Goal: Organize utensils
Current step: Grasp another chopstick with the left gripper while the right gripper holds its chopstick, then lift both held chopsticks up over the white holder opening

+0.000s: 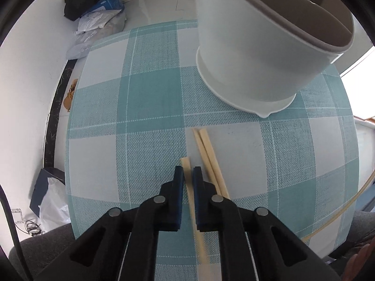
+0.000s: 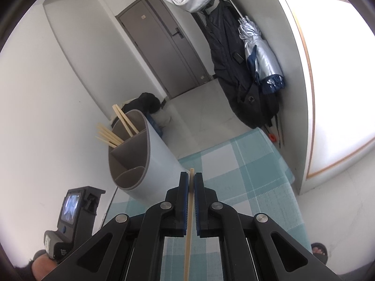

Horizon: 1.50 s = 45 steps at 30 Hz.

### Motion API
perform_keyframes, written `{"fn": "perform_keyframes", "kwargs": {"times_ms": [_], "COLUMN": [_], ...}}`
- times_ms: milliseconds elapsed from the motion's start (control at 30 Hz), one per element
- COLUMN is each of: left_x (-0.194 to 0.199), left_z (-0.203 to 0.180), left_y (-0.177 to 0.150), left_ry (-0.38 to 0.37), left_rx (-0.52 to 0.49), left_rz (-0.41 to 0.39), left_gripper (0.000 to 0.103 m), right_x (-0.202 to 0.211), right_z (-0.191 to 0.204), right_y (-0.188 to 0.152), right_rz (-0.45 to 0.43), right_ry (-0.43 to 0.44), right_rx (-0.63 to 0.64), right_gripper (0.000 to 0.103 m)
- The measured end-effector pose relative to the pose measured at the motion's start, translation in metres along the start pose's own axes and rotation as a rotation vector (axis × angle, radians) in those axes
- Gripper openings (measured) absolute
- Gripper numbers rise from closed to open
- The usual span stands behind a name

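Observation:
In the left wrist view, my left gripper straddles one wooden chopstick lying on the checked tablecloth; small gaps show between the pads and the stick. Two more chopsticks lie just to its right. The white utensil holder stands ahead to the right. In the right wrist view, my right gripper is shut on a chopstick, held above the table. The holder is ahead to the left, with several chopsticks in its far compartments. The near compartments look empty.
The left gripper's body shows at the lower left of the right wrist view. Bags lie on the floor beyond the table. A door, hanging coats and an umbrella are far behind. A sandalled foot is right of the table.

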State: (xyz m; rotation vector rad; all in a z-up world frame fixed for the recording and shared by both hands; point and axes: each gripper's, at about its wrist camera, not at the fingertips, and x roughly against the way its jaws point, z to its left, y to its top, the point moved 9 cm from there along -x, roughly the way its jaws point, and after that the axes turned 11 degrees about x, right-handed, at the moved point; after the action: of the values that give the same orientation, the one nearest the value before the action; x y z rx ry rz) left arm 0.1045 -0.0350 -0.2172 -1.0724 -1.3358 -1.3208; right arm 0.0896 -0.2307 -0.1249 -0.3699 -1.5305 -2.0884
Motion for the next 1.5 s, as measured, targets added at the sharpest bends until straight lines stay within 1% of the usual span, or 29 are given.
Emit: {"fn": "perform_keyframes", "kwargs": {"times_ms": [100, 133, 200, 333, 433, 500, 533, 633, 700, 767, 833, 933, 1033, 1133, 1233, 1300, 1333, 1433, 1500], "left_x": [0.0, 0.0, 0.002, 0.022, 0.048, 0.068, 0.078, 0.103, 0.115, 0.122, 0.13, 0.139, 0.147, 0.149, 0.154, 0.154, 0.155, 0.161, 0.162], "left_z": [0.001, -0.001, 0.001, -0.004, -0.009, -0.007, -0.007, -0.003, -0.002, -0.003, -0.004, -0.005, -0.004, 0.005, 0.005, 0.004, 0.003, 0.001, 0.002], "left_y": [0.004, 0.004, 0.008, 0.008, 0.007, 0.007, 0.006, 0.006, 0.003, 0.001, 0.001, -0.003, -0.006, -0.004, -0.008, -0.012, -0.012, -0.014, -0.016], "left_ry": [-0.003, -0.028, -0.048, -0.157, -0.268, -0.304, -0.336, -0.393, -0.433, -0.45, -0.483, -0.481, -0.484, -0.502, -0.514, -0.491, -0.491, -0.48, -0.482], "left_rx": [0.013, 0.016, 0.022, 0.034, 0.026, 0.012, 0.01, 0.012, 0.014, 0.01, -0.006, -0.032, -0.041, -0.027, -0.033, -0.039, -0.041, -0.055, -0.064], "left_rz": [0.0, 0.006, -0.001, -0.05, -0.124, -0.204, -0.234, -0.322, -0.351, -0.363, -0.394, -0.442, -0.471, -0.48, -0.48, -0.465, -0.462, -0.48, -0.478], "left_gripper": [0.003, 0.003, 0.003, 0.002, 0.002, 0.002, 0.002, 0.002, 0.002, 0.002, 0.002, 0.002, 0.002, 0.002, 0.002, 0.002, 0.002, 0.002, 0.002], "right_x": [-0.001, -0.001, -0.001, 0.003, 0.009, 0.015, 0.016, 0.018, 0.021, 0.027, 0.03, 0.032, 0.032, 0.031, 0.036, 0.039, 0.04, 0.038, 0.035], "right_z": [0.002, 0.003, 0.008, 0.025, 0.041, 0.049, 0.052, 0.061, 0.068, 0.078, 0.09, 0.107, 0.111, 0.113, 0.117, 0.119, 0.121, 0.126, 0.129], "right_y": [0.0, 0.001, 0.002, 0.002, 0.0, -0.004, -0.006, -0.009, -0.008, -0.006, -0.004, -0.003, -0.007, -0.011, -0.011, -0.009, -0.009, -0.007, -0.008], "right_rz": [0.003, 0.004, -0.001, -0.024, -0.035, -0.041, -0.039, -0.035, -0.04, -0.053, -0.052, -0.05, -0.044, -0.034, -0.049, -0.055, -0.058, -0.055, -0.047], "right_ry": [0.001, 0.001, 0.005, 0.047, 0.077, 0.072, 0.07, 0.071, 0.074, 0.079, 0.113, 0.105, 0.1, 0.081, 0.071, 0.073, 0.079, 0.08, 0.087], "right_rx": [0.002, 0.005, 0.014, 0.055, 0.116, 0.158, 0.169, 0.197, 0.219, 0.251, 0.276, 0.357, 0.357, 0.355, 0.382, 0.393, 0.396, 0.417, 0.423], "right_gripper": [0.004, 0.004, 0.004, 0.004, 0.004, 0.004, 0.004, 0.004, 0.004, 0.004, 0.004, 0.004, 0.004, 0.004, 0.004, 0.004, 0.004, 0.004, 0.004]}}
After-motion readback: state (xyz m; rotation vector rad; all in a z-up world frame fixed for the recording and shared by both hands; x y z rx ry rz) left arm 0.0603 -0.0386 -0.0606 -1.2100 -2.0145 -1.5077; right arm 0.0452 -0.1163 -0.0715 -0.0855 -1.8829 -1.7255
